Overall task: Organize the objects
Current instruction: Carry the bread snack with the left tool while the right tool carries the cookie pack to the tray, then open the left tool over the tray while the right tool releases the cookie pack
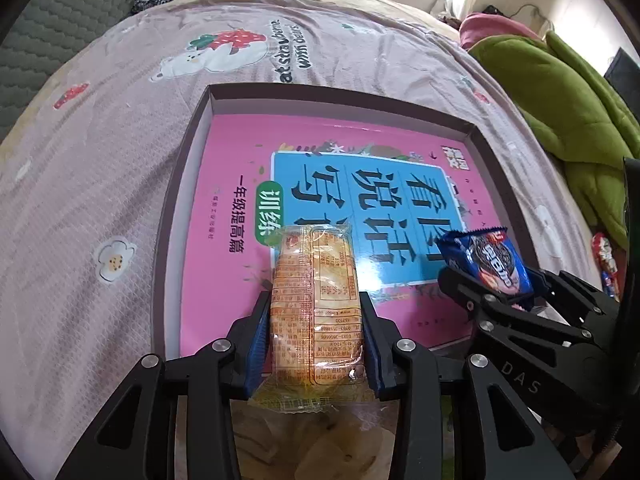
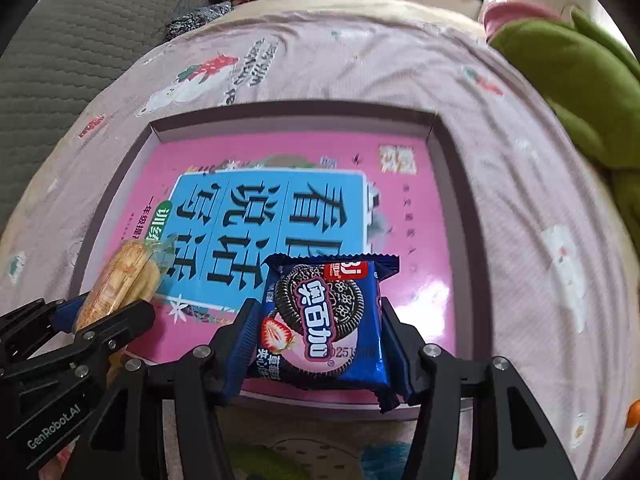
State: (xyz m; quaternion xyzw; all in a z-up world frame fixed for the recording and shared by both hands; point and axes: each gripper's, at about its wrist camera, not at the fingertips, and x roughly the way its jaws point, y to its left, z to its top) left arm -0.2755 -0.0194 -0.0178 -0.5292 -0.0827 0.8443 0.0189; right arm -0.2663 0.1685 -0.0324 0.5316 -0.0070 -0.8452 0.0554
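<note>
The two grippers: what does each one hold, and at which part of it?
The left gripper holds an orange cracker packet by its long sides, near the lower end. The right gripper holds a blue cookie packet by its two side edges.

My left gripper (image 1: 315, 344) level, pointing forward, blue-padded fingers (image 1: 256, 344) clamped on orange biscuit pack (image 1: 316, 308). My right gripper (image 2: 316, 344) alongside, just right of left, angled slightly inward, fingers closed on blue Oreo packet (image 2: 324, 320). Both held low, near each other, not touching.
</note>
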